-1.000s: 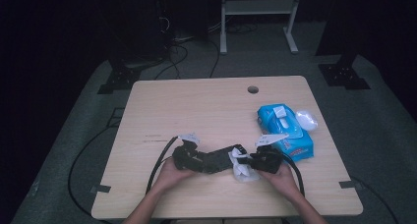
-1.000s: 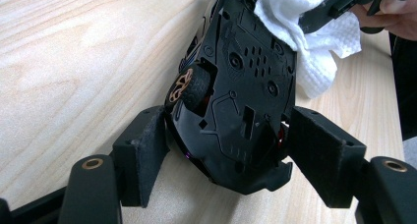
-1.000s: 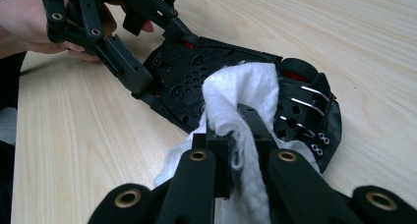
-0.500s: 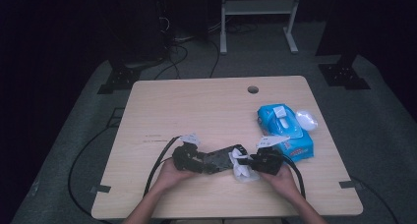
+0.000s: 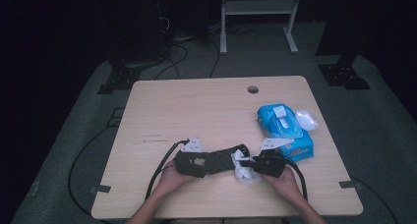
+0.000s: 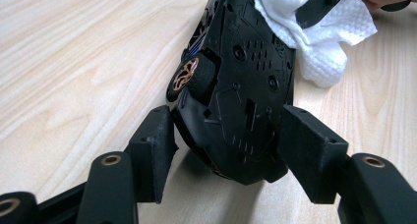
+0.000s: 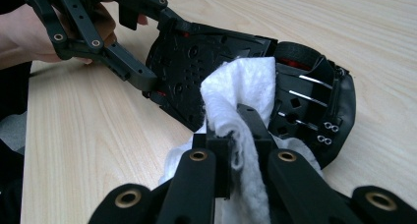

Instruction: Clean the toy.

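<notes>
Dark floor and grey carpet surround a light wooden table (image 5: 196, 111), which has a small round hole (image 5: 253, 89) near its far edge. Behind the table stand a white metal frame (image 5: 258, 13) and some black stands, with cables lying on the floor.

On the right side of the table lies a blue pack of wipes (image 5: 285, 130). Its white flap is lifted, and one white tissue stands up from its top. Just beside the pack, on its far right, lies a small white crumpled piece (image 5: 306, 119).

Near the front edge of the table, between the two hands, is a black toy car (image 5: 221, 160). It is turned on its side, so its flat black underside faces the grippers, and one small wheel with a gold rim shows in the left gripper view (image 6: 189, 76).

The left gripper (image 5: 191, 163) has the rear end of the car between its jaws. The jaws have just been closing; the right pad touches the car body, while at the left pad I cannot tell if it presses.

The right gripper (image 5: 268, 163) has its jaws closed tightly on a white wipe (image 7: 241, 94). The wipe is folded over the jaw tips and lies against the underside of the car, near its other end.
</notes>
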### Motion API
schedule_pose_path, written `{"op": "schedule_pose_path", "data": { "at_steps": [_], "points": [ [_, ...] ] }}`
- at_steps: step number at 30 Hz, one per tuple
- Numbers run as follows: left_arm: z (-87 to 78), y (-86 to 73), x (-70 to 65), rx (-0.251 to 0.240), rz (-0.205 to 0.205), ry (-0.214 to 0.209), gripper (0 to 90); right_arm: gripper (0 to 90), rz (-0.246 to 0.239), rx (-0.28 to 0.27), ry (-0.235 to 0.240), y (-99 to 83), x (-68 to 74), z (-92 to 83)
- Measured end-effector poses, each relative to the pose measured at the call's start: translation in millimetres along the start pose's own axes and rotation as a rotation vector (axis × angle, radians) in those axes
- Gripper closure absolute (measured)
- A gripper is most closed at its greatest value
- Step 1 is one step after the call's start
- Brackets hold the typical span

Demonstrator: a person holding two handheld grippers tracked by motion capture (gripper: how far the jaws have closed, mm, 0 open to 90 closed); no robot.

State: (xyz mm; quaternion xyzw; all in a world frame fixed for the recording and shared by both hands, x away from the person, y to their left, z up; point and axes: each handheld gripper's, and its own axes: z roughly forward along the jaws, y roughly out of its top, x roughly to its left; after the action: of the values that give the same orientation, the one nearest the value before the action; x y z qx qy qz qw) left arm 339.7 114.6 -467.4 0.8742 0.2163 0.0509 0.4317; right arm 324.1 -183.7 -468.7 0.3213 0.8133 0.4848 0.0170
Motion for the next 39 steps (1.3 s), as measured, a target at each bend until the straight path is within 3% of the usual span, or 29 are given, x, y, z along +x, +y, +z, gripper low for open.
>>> {"op": "schedule_pose_path", "data": {
  "at_steps": [5,14,21,26,33,35,39],
  "points": [
    [-3.7,0.2,-2.0,-0.052,0.012,0.008,47.4,84.8,-0.002,0.008,0.008,-3.3,1.2,-1.7],
    [-4.5,-0.3,-4.3,-0.081,0.043,-0.004,53.2,84.6,-0.015,0.05,-0.001,-6.4,2.8,-2.9],
    [-1.6,0.6,-10.3,-0.076,0.099,-0.032,57.6,84.4,-0.001,0.076,-0.015,-9.3,1.1,-1.7],
    [7.0,4.8,-17.0,-0.056,0.135,-0.032,55.3,84.1,-0.006,0.113,-0.022,-12.3,-0.4,3.8],
    [11.8,7.5,-21.4,-0.037,0.164,-0.026,59.8,83.9,0.003,0.104,-0.008,-11.2,-0.6,0.4],
    [10.5,7.5,-22.0,-0.036,0.182,0.001,63.6,83.9,0.009,0.09,0.004,-9.8,0.5,-2.8],
    [6.4,6.4,-18.6,-0.042,0.171,0.026,66.7,84.0,0.014,0.05,0.034,-6.1,4.8,-11.6]
  ]
}}
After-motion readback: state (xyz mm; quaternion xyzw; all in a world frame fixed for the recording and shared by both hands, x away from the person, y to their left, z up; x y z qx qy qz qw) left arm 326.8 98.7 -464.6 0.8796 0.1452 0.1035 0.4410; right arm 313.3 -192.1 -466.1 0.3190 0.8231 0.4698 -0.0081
